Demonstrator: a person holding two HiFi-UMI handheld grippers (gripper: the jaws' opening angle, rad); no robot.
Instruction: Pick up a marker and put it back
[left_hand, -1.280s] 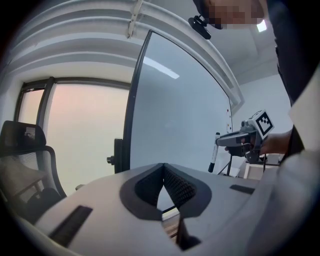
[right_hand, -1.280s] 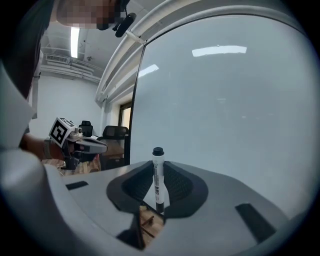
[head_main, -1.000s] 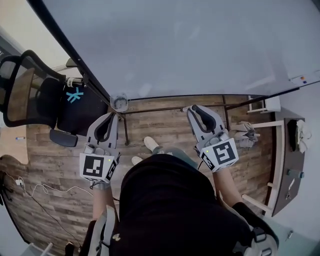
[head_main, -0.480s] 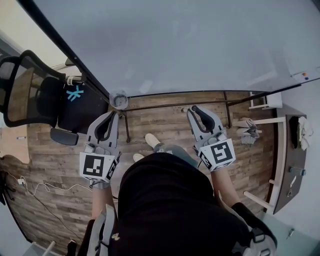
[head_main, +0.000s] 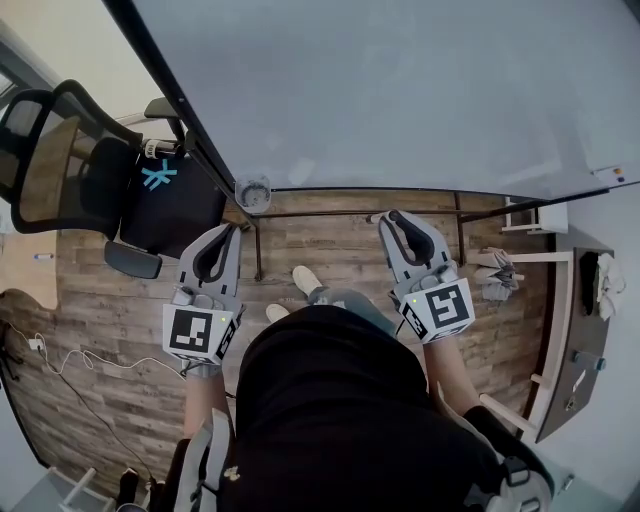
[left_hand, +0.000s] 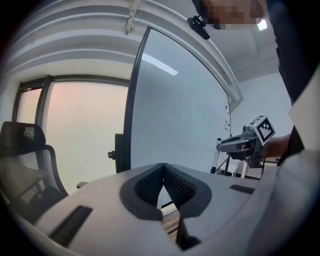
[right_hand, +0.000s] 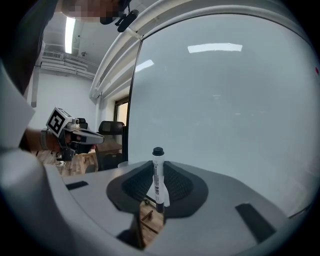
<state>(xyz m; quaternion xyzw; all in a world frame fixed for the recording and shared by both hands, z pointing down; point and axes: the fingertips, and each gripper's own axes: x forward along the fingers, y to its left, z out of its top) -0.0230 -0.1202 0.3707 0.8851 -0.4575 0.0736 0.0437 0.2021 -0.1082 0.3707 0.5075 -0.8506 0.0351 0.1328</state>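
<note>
A white marker (right_hand: 158, 172) with a black cap stands upright between the pads of my right gripper (right_hand: 159, 186), which is shut on it. In the head view the right gripper (head_main: 386, 217) is held out in front of the person's body, pointing at the whiteboard (head_main: 400, 90). My left gripper (head_main: 229, 229) is held level beside it, further left. Its pads (left_hand: 175, 184) meet at the tip with nothing between them, so the left gripper (left_hand: 163, 167) is shut. Each gripper view shows the other gripper off to the side.
The big whiteboard on a black stand (head_main: 255, 255) fills the far side. A black office chair (head_main: 70, 160) stands at the left, a small round cup (head_main: 252, 192) by the board's foot, a dark table (head_main: 585, 300) at the right, and cables (head_main: 60, 365) lie on the wooden floor.
Both grippers keep their places and the marker stays in the right one. Only the head view has shifted a little.
</note>
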